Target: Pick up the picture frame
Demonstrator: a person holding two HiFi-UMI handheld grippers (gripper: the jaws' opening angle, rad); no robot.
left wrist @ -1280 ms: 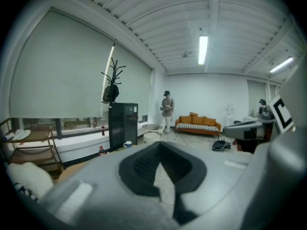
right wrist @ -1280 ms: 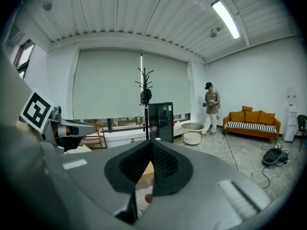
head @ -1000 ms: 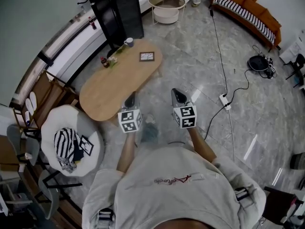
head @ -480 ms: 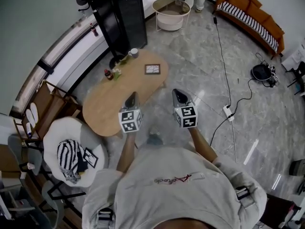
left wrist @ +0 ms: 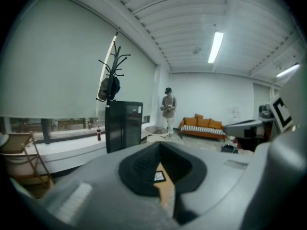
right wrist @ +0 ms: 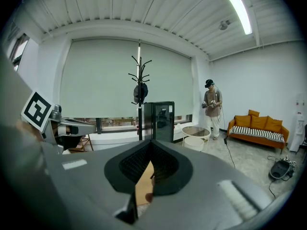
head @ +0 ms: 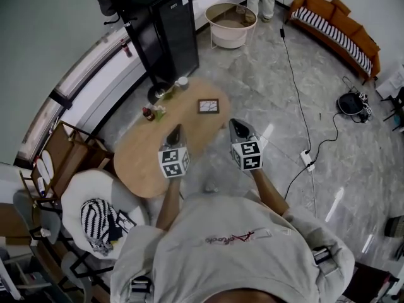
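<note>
The picture frame (head: 208,106) is small and dark-edged and lies flat near the far end of the oval wooden table (head: 151,156). My left gripper (head: 174,131) hovers over the table's middle, short of the frame, shut and empty. My right gripper (head: 237,127) is held beside the table's right edge, above the floor, also shut with nothing in it. In the left gripper view the frame (left wrist: 159,176) shows as a small patch on the tabletop through the gap under the left gripper (left wrist: 160,147). In the right gripper view only the table's wood shows under the right gripper (right wrist: 151,145).
Small bottles (head: 151,112) and a cup (head: 182,82) stand at the table's far left. A black cabinet (head: 165,30), a round white side table (head: 232,24) and an orange sofa (head: 338,27) lie beyond. A power strip (head: 308,158) with its cable is on the floor to the right. A white armchair (head: 82,197) is at left. A person (left wrist: 168,104) stands far off.
The person carrying the grippers has walked toward the table. Table and frame have slid nearer to both grippers in the head view. Both grippers stay shut and level.
</note>
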